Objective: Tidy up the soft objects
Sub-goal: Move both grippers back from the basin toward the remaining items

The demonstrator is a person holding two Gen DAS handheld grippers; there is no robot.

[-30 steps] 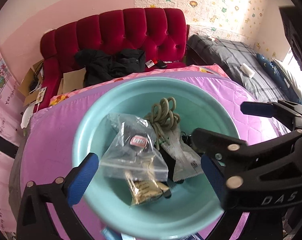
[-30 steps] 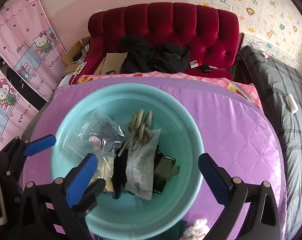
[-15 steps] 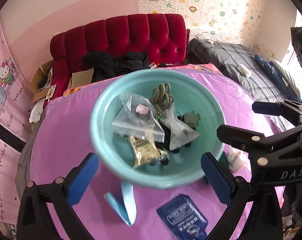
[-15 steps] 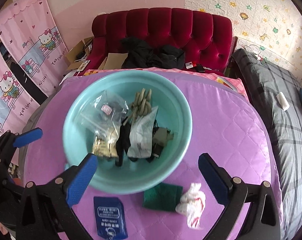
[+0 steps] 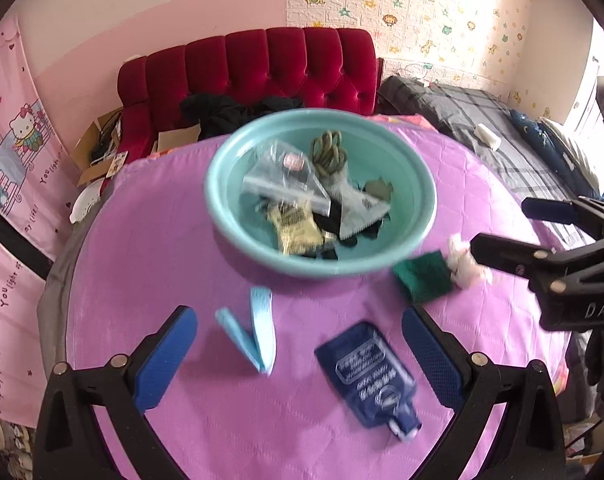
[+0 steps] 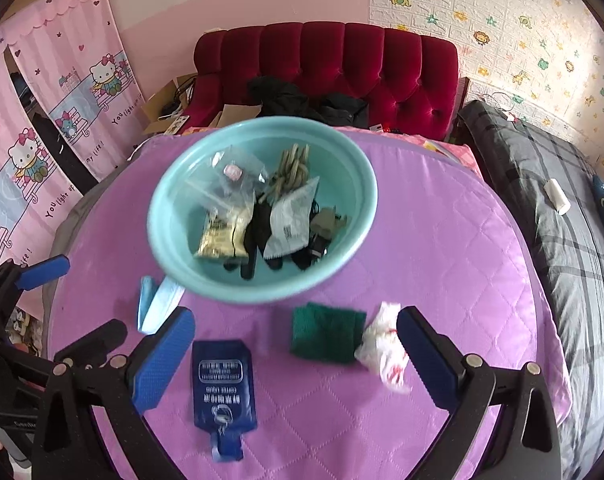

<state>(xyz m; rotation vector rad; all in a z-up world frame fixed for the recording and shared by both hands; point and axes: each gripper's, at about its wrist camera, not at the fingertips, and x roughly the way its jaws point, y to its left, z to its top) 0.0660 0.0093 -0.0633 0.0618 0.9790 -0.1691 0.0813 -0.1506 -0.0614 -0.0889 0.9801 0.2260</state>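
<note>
Purple quilted table [image 6: 441, 264]: teal basin [image 6: 357, 184] at centre already holds soft items. Both tools wide open, empty. Green cloth [image 6: 327, 334] and white wad [image 6: 383, 354] lie just ahead of right tool [image 6: 296, 356] (nearer than left tool [image 5: 300, 354]).

Both wrist cameras look down from above the purple quilt [image 5: 150, 240], facing the red headboard [image 6: 341, 60]; the teal basin [image 5: 417, 184] sits upper centre in both.
</note>
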